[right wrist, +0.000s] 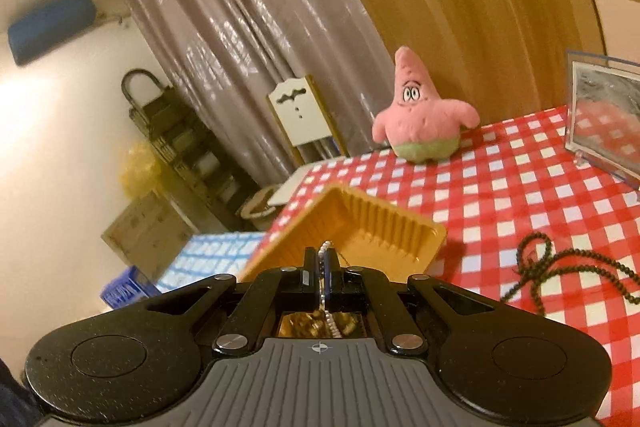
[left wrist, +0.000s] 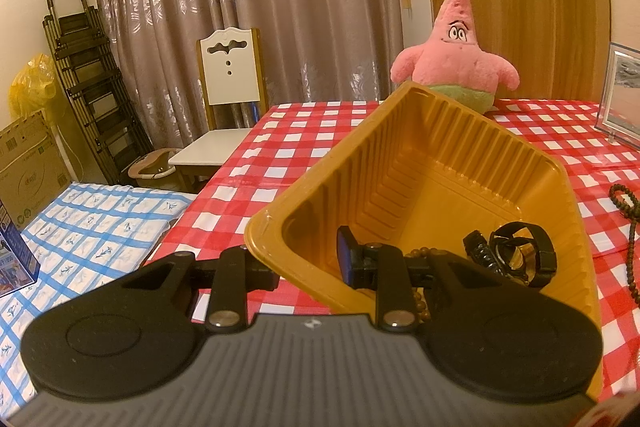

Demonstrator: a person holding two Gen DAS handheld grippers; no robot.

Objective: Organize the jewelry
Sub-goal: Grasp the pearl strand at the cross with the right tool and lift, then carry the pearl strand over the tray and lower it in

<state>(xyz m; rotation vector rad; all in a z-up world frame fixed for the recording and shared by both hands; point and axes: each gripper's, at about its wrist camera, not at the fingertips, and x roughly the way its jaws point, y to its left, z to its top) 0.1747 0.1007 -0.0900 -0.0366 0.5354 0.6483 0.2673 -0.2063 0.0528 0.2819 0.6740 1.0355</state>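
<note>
The tray is a gold plastic tub with ribbed walls, tilted up off the red-checked surface at its near left corner. Inside it, at the near end, lie a black watch with its strap looped and a string of brown beads, partly hidden behind the claw's finger. The left claw is nearly closed on the tray's near wall: one finger sits outside the rim, the other inside the tub, so the wall is pinched between them. The right claw is fully closed on a thin white bead chain, which loops just above the fingertips and hangs down behind them, over the tray's near end. On the surface to the right of the tray lies a dark bead necklace, loosely looped and well apart from both claws. A pink plush stands at the far edge, and a clear frame stands at the far right.
</note>
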